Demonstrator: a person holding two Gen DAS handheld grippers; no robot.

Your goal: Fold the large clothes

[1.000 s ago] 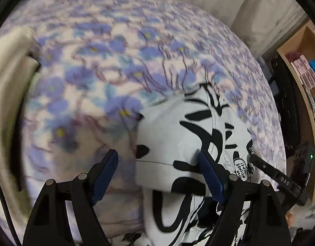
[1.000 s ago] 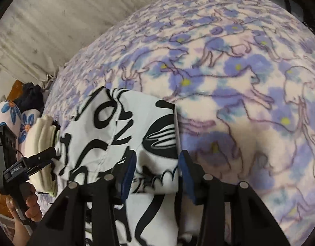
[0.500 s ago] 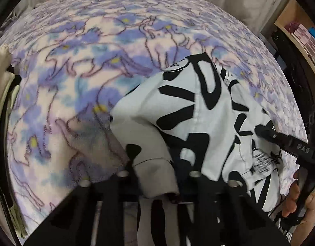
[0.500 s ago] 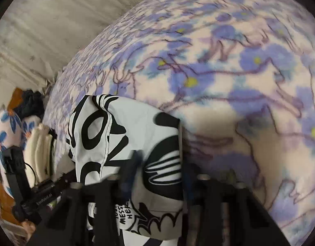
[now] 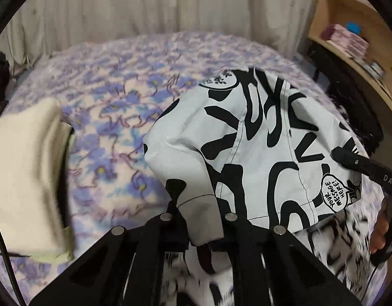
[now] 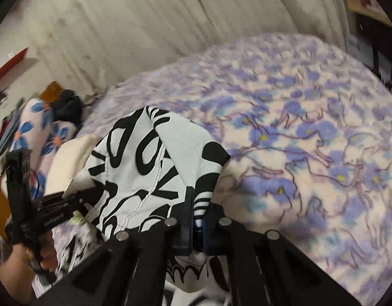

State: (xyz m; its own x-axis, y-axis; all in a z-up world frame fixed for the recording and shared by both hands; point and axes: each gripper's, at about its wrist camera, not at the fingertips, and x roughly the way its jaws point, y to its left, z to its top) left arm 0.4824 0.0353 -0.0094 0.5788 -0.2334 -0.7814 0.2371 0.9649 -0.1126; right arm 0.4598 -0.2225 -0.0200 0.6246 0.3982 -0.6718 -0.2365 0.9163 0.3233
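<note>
Pinching a grey hem of the black-and-white printed garment (image 5: 259, 153), the left gripper (image 5: 201, 232) has its fingers pressed on the cloth. The right gripper (image 6: 194, 227) also has its fingers closed on a striped edge of the same garment (image 6: 144, 165), which is raised above the near edge of the bed's purple flower blanket (image 6: 310, 140). A cream folded cloth (image 5: 27, 165) lies at the left edge. Farther back hangs a pale curtain (image 5: 144, 5), with a wooden shelf (image 5: 349, 38) at the right
</note>
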